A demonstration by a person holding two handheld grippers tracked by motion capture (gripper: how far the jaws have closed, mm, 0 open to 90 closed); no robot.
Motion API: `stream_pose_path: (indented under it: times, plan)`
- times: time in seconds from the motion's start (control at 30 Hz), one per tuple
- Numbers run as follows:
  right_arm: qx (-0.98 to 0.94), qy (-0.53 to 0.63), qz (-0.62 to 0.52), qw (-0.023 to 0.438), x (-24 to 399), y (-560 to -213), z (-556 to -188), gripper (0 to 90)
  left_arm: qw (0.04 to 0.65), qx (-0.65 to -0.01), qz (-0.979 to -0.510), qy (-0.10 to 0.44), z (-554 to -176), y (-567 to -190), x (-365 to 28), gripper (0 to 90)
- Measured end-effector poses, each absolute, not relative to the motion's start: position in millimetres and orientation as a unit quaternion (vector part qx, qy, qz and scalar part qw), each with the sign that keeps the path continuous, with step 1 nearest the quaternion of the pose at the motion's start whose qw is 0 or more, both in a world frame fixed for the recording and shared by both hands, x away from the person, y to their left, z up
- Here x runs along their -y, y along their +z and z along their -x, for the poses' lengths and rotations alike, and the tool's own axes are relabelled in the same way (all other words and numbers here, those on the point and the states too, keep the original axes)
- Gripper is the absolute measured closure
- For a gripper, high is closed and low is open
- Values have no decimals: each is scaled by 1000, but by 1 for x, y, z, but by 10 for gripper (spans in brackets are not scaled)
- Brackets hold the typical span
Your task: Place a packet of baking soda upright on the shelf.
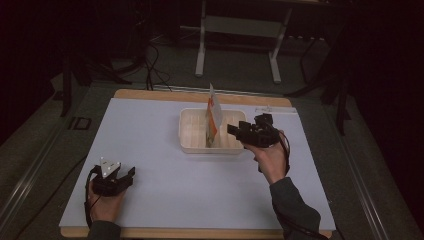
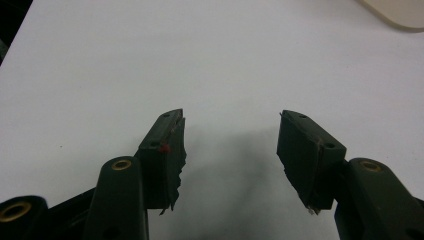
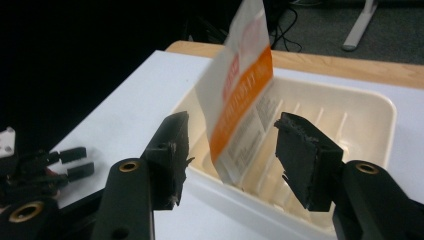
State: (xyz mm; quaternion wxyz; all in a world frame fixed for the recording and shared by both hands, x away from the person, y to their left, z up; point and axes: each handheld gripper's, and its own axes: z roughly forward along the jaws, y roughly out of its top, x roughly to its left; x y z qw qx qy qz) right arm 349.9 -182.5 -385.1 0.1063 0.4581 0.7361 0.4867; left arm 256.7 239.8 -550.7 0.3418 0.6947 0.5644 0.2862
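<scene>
Right gripper [image 1: 234, 131] held just beside the right wall of the cream tray [image 1: 187, 142], jaws pointing left toward the packet [image 1: 214, 117] and spread apart with nothing pinched; seen along those jaws in the right gripper view [image 3: 232, 135], packet [image 3: 240, 95] beyond the tips in the gap between them, untouched by either pad. Packet white and orange with small print on its lower part, standing on edge inside the tray [image 3: 385, 107], bottom down among the ribs of the tray floor, top leaning and rising well above the rim. Tray placed on the pale sheet [image 1: 150, 150] covering the wooden table [image 1: 150, 94], toward the far side and slightly right of centre. Left gripper [image 1: 131, 174] low at the near left of the sheet, well apart from the tray, grey three-cornered plate on top, hand wrapped around its body; jaws spread wide in the left gripper view [image 2: 231, 145], nothing between them but bare sheet [image 2: 150, 60], a corner of the tray [image 2: 400, 12] just visible at the far right. In the right gripper view, left gripper [image 3: 80, 162] far off at the left edge, tips apart.
</scene>
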Motion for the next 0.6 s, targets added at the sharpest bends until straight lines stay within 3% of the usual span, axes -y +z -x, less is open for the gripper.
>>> stream_pose_path:
  times: [0.23, 0.6]
  plan:
    - [-742, 474, -462, 102, 195, -408, -340, 461, 341, -565, -694, 287, -257, -551, -240, 439]
    - [-741, 417, -513, 119, 231, -482, -332, 476, 322, -580, -685, 300, -258, -551, -238, 402]
